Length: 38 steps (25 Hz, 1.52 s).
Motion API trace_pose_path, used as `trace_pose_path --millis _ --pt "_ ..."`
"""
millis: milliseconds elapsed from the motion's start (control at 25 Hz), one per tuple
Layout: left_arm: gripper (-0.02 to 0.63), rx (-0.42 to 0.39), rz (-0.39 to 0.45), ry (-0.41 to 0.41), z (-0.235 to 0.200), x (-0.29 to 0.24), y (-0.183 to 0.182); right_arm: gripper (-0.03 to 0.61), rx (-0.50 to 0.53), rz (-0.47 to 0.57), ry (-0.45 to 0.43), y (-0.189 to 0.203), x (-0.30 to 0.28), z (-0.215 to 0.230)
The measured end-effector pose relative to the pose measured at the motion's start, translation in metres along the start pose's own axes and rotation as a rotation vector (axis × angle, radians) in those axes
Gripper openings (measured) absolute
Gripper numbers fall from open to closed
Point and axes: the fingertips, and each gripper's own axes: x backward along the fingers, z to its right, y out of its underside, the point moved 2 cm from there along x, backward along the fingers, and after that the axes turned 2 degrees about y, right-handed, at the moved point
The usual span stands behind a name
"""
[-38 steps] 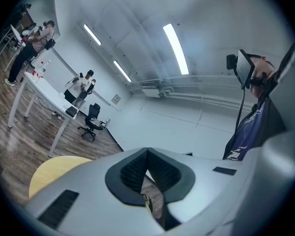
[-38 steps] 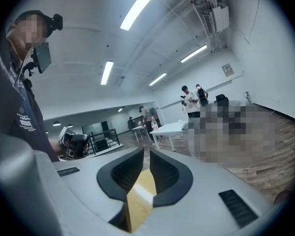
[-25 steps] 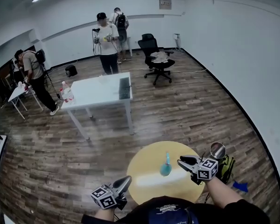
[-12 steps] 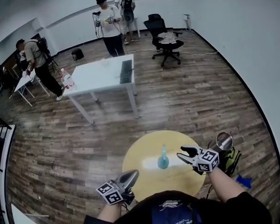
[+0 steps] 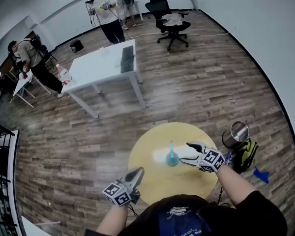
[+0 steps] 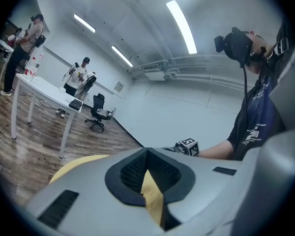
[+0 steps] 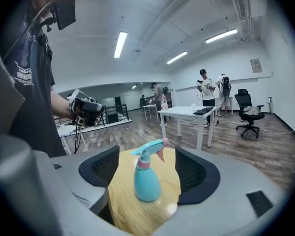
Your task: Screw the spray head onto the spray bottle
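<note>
A teal spray bottle (image 5: 172,156) stands upright on the round yellow table (image 5: 157,181), with its teal head and pink trigger (image 7: 151,149) sitting on the neck. My right gripper (image 5: 185,153) is just right of the bottle, and its jaws have just been opening. In the right gripper view the bottle (image 7: 146,181) stands a little ahead of the spread pads (image 7: 194,170), untouched. My left gripper (image 5: 136,173) hovers at the table's near left edge, shut with nothing in it. In the left gripper view only a yellow strip of table shows between the left gripper's (image 6: 148,177) closed jaws.
A white table (image 5: 103,65) with a keyboard stands farther back, and a black office chair (image 5: 172,21) beyond it. A metal bin (image 5: 235,132) and a green bag (image 5: 247,154) sit on the floor right of the round table. Several people stand at the back left.
My right gripper has come down and closer to the bottle, and its jaws have spread wider. The left gripper has shifted slightly toward the table, still shut. The head view has tipped further down.
</note>
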Motion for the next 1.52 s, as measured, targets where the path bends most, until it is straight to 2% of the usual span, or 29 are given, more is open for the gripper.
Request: trace_pose_path --millis 120,400,560,880,1040,1120,1280,1520 --pt "0.021 -0.006 -0.043 0.008 -0.015 -0.011 0.013 0.415 0.023 -0.047 -0.021 0.021 -0.023 -0.002" --pt "0.021 0.041 -0.094 0.019 -0.033 -0.02 0.037 0.499 0.047 -0.169 -0.056 0.096 -0.075 0.005" --pt "0.021 0.057 -0.116 0.007 -0.047 -0.01 0.043 0.514 0.083 -0.226 -0.047 0.131 -0.111 0.007" --pt "0.021 0.082 -0.123 -0.008 -0.053 -0.001 0.046 0.511 0.116 -0.257 -0.047 0.163 -0.148 0.015" --pt "0.021 0.088 -0.131 -0.014 -0.06 0.0 0.043 0.483 0.148 -0.25 -0.059 0.163 -0.16 0.017" --pt "0.021 0.092 -0.137 -0.016 -0.062 -0.001 0.044 0.399 0.163 -0.253 -0.064 0.166 -0.161 0.018" --pt "0.021 0.094 -0.133 -0.01 -0.063 0.0 0.045 0.387 0.157 -0.213 -0.044 0.154 -0.159 0.022" --pt "0.021 0.077 -0.099 0.015 -0.055 0.001 0.022 0.382 0.139 -0.158 -0.009 0.095 -0.141 0.021"
